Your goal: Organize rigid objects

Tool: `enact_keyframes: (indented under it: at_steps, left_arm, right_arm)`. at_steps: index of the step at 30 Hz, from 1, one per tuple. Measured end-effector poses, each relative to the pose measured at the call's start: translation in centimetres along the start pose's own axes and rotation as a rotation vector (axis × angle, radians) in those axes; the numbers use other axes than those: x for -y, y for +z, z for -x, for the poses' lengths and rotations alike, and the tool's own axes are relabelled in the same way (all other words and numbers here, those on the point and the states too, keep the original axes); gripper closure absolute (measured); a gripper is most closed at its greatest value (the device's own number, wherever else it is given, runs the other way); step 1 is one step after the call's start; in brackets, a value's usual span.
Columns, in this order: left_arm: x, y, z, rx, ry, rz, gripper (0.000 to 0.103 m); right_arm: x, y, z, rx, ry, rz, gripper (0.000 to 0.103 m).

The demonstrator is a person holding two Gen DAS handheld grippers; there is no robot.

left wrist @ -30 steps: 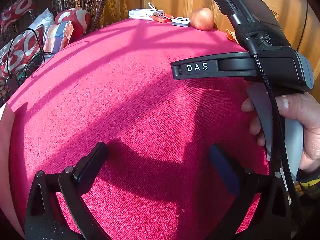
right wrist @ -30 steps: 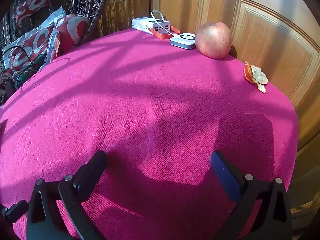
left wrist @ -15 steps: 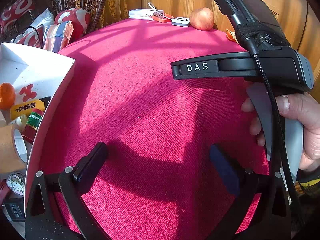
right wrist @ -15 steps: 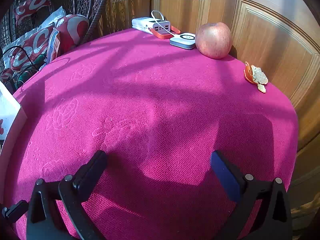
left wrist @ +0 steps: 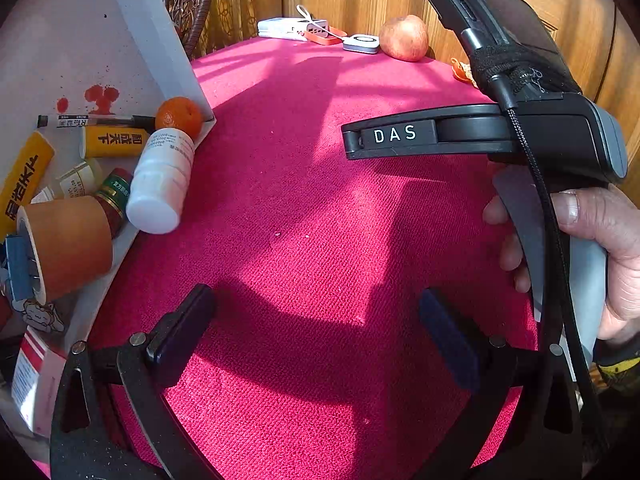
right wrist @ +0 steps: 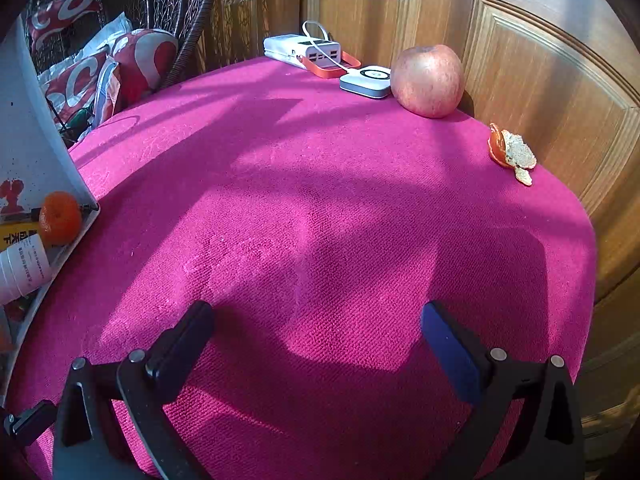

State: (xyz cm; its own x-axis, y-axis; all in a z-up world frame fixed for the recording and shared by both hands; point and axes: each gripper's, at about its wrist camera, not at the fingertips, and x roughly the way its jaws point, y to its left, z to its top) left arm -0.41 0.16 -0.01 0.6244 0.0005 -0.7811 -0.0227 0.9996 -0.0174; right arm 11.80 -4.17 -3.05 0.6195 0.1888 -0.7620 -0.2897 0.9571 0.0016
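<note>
Nearest us, our left tongs (left wrist: 316, 320) and right tongs (right wrist: 316, 332) hang spread wide and empty above the pink surface (right wrist: 320, 220). At the left edge a tilted white box (left wrist: 168, 40) holds a white bottle (left wrist: 160, 184), a mandarin (left wrist: 179, 117), yellow tubes (left wrist: 114, 141) and brown tape (left wrist: 68, 244). Farthest lie an apple (right wrist: 428, 80), a peel (right wrist: 512, 152), a white puck (right wrist: 366, 80) and a power bank (right wrist: 300, 50).

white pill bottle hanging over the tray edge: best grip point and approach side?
Grip the white plastic pill bottle across its labelled cylindrical body, probably coming from the open pink tablecloth side. It lies on its side with its capped end past the white tray's rim, so the round body is exposed there; the small orange mandarin and yellow tubes crowd the other side. Left gripper is open and nearest.
</note>
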Motion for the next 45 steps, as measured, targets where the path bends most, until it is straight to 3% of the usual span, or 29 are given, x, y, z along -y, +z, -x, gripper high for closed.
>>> enact_keyframes:
  at_steps: [45]
  left_arm:
    - [0.04,0.34,-0.17,-0.001,0.0,0.0,0.0]
  right_arm:
    - [-0.03,-0.11,0.07,-0.001,0.001,0.0,0.0]
